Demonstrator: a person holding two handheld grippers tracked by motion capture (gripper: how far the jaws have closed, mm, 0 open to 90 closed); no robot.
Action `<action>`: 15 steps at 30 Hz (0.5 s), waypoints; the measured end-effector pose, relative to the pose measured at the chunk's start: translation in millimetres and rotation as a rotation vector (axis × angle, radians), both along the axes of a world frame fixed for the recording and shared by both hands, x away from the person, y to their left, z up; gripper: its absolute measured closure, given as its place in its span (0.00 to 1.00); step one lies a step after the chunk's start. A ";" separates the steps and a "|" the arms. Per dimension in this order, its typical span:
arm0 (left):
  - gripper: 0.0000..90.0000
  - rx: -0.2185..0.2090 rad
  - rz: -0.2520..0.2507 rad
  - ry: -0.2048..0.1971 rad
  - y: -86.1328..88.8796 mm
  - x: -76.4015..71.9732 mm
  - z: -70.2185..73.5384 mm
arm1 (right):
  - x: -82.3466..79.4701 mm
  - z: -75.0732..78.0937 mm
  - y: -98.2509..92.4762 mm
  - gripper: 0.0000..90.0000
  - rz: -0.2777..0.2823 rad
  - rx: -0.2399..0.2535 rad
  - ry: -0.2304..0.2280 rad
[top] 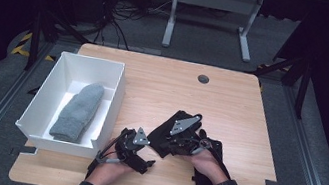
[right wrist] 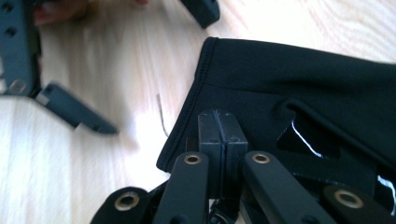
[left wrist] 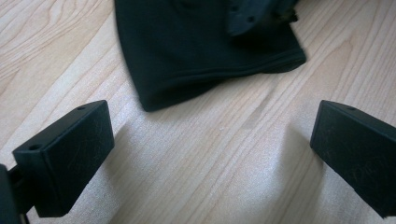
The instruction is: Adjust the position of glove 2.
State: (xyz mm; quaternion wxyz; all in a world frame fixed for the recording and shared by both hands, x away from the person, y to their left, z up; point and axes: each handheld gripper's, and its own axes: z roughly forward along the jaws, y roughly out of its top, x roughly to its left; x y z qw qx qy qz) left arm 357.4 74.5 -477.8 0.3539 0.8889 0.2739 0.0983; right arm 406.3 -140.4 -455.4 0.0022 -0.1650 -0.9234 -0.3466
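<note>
A black glove (top: 165, 129) lies flat on the wooden table (top: 249, 117), right of centre. My right gripper (top: 167, 145) rests on it with its pads pressed together. In the right gripper view its jaws (right wrist: 218, 126) are shut on the black glove (right wrist: 289, 74) just inside the hemmed edge. My left gripper (top: 147, 156) sits low at the table's front, pointing right toward the glove. Its jaws (left wrist: 210, 154) stand wide open over bare wood, a short way from the hem of the black glove (left wrist: 196, 51). Nothing is between them.
A white box (top: 116, 94) at the table's left holds a grey knitted mitten (top: 79, 111). More black cloth (top: 206, 180) lies under the right forearm. A round cable hole (top: 203, 79) sits near the far edge.
</note>
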 end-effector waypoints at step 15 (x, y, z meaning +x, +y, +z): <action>0.00 0.002 -0.002 -0.001 0.1 0.1 0.1 | -33.2 3.0 -40.6 1.00 0.018 -0.030 0.019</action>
